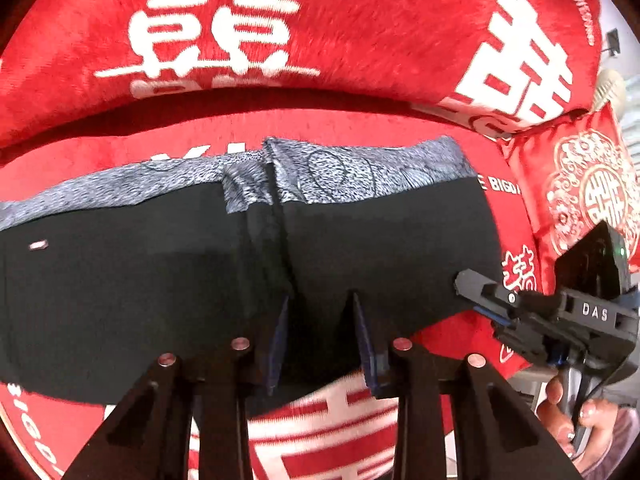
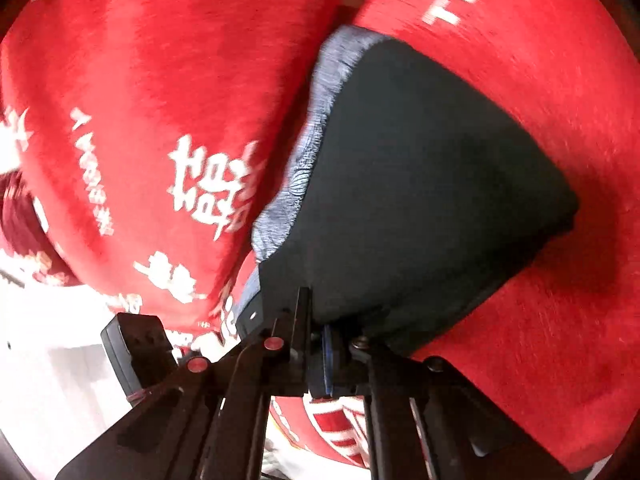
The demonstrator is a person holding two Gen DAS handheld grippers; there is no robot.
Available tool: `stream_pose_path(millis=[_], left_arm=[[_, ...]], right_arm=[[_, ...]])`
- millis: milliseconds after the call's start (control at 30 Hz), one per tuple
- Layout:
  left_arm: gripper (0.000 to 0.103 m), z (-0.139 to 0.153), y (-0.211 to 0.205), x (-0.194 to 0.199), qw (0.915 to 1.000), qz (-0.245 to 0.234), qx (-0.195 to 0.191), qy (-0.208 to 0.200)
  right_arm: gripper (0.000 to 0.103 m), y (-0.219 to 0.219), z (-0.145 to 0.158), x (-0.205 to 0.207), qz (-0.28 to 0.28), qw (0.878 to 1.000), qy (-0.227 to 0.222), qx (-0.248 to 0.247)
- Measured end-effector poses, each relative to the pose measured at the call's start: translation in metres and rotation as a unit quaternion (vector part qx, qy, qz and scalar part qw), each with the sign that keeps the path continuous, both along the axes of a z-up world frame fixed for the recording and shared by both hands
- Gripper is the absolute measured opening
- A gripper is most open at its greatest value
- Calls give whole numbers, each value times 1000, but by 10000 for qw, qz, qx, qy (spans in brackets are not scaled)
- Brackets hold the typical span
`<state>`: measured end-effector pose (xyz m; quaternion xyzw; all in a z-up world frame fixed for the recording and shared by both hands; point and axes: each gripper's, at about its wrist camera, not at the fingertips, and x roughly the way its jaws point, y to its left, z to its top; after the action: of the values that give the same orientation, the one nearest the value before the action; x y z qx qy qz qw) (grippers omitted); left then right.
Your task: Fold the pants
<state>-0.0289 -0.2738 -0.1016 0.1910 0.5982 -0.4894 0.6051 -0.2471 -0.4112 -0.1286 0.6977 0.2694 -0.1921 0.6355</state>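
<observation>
Black pants [image 1: 160, 280] with a grey patterned waistband [image 1: 352, 172] lie flat across a red blanket [image 1: 360, 128] with white characters. My left gripper [image 1: 320, 300] is open, its fingers resting on the black fabric near the middle seam. My right gripper [image 1: 464, 284] shows at the right edge of the pants in the left wrist view. In the right wrist view, the right gripper [image 2: 316, 320] is shut on the near corner of the pants [image 2: 420, 200], and the view is blurred by motion.
A large red pillow [image 1: 320, 32] with white characters stands behind the pants. A small red embroidered cushion [image 1: 588, 188] lies at the right. A person's hand [image 1: 576, 412] holds the right gripper's handle.
</observation>
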Motion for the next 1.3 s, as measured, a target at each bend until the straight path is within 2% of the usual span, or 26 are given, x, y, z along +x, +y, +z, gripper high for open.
stream_pose_path(millis=[67,133,233,267,333,367,467,533,600,667,733,800,900,933,1033,1100,1167,1233,1300], left_arm=[[33,-1,11,-4,9999,50,69,-109],[33,-14,17,-5,9995,112,199,-216],[34,-39,17,-1,9988,279,334,-231],[38,-44,17,0,9985,351,355,-235],[77,-44,19,3,9959,558,467,-533],[81,-41,22,6,9945,669,489,-641],[81,-32,31,13,9941,793,470,-579],[81,-18,35,18,9927,816,480,-749],[81,-3,34,19,9919,751,390,-947],[81,9,24,18,9921,627,270,-1055],[81,12,7,13,9931,496,214,-1045],[81,12,-11,6,9935,388,210,-1045],[81,6,-31,-7,9931,290,236,-1112],[81,1,-38,-12,9922,292,268,-1182],[81,-21,-49,-17,9872,323,641,-1421],[81,-39,-46,-16,9867,425,894,-1288],[82,-48,-38,-12,9884,636,893,-1047],[92,-48,-34,-10,9872,732,904,-1094],[97,-49,-34,-9,9851,742,973,-1210]], right_arm=[[5,6,8,-1,173,9998,54,-48],[5,11,4,3,291,9995,144,-20],[5,18,-21,8,476,9976,503,-35],[5,19,-30,12,585,9959,684,-109],[5,20,-41,18,675,9944,780,-230],[5,18,-41,20,694,9940,799,-264],[14,16,-32,21,998,9913,802,-307],[33,14,-20,20,1255,9887,771,-267],[38,11,2,15,1373,9854,827,-571],[38,-1,30,6,1386,9803,852,-1122],[26,-19,48,3,1357,9717,1031,-1634],[21,-39,52,5,1298,9652,1340,-1835],[21,-70,44,17,1242,9612,1566,-1902],[21,-79,40,25,1323,9564,1697,-1974],[21,-90,31,42,1665,9432,1892,-2165],[21,-88,16,52,1998,9308,2104,-2224],[21,-85,0,51,2174,9255,2283,-2101],[21,-77,-9,43,2183,9247,2280,-2127],[21,-70,-5,40,2208,9205,2284,-2275]])
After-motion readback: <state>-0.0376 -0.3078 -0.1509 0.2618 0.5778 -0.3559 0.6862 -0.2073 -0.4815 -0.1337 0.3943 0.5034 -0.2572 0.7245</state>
